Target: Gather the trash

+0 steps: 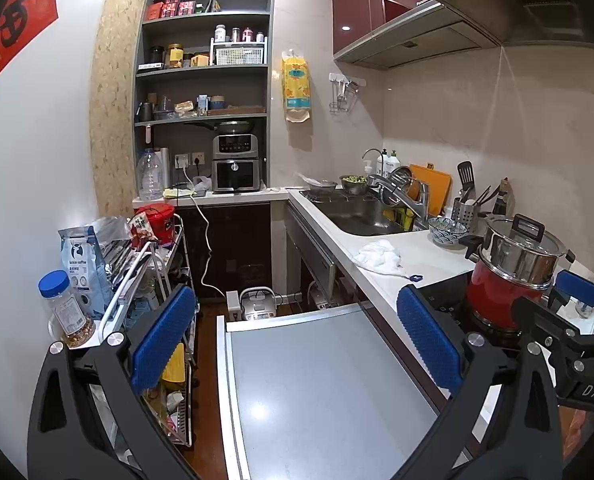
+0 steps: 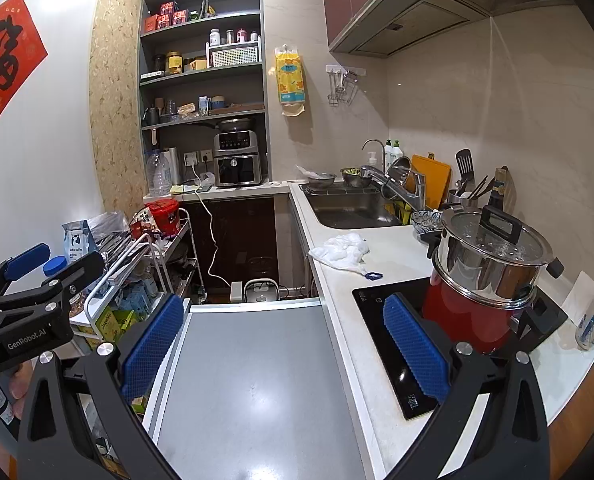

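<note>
A crumpled white wad of paper or cloth (image 1: pixel 379 255) lies on the white counter (image 1: pixel 429 258) between sink and cooktop; it also shows in the right wrist view (image 2: pixel 343 251). A small blue clip (image 2: pixel 373 276) lies beside it. My left gripper (image 1: pixel 297 336) is open and empty, held above a grey appliance top (image 1: pixel 317 392). My right gripper (image 2: pixel 283 344) is open and empty, over the same grey top (image 2: pixel 257 392) and the counter edge. Each gripper appears at the edge of the other's view: the right one (image 1: pixel 577 312) and the left one (image 2: pixel 37 276).
A red pot with a steel steamer (image 2: pixel 485 276) sits on the black cooktop (image 2: pixel 385 344). The sink (image 2: pixel 349 208) with bowls is behind. A white mug (image 2: pixel 593 320) stands right. A wire cart (image 1: pixel 137 276) with bags and a jar (image 1: pixel 67 308) stands left.
</note>
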A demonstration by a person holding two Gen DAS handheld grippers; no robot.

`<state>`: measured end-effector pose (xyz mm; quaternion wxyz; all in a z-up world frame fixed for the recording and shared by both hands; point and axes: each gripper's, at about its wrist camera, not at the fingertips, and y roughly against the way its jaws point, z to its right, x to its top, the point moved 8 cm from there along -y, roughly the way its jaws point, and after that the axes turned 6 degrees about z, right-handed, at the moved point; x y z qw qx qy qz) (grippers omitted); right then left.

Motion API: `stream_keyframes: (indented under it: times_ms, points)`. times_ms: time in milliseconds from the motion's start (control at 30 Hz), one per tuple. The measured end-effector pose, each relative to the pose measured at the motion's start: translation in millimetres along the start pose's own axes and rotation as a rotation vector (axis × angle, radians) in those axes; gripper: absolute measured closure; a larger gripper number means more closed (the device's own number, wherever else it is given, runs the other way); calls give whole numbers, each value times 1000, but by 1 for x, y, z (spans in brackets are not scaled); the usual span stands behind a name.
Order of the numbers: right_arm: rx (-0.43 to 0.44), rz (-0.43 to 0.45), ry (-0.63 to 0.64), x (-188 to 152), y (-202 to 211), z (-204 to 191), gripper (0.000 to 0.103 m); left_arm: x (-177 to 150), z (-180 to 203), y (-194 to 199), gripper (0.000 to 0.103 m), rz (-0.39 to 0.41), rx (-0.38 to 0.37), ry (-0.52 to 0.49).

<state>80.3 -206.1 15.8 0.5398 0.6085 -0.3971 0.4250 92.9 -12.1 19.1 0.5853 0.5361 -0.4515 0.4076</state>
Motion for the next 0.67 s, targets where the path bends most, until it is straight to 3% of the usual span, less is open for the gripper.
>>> stream_keyframes:
  times_ms: [667]
  points:
    - [8, -4, -12, -8, 9, -10, 4, -4, -1, 0, 2, -30, -1, 8]
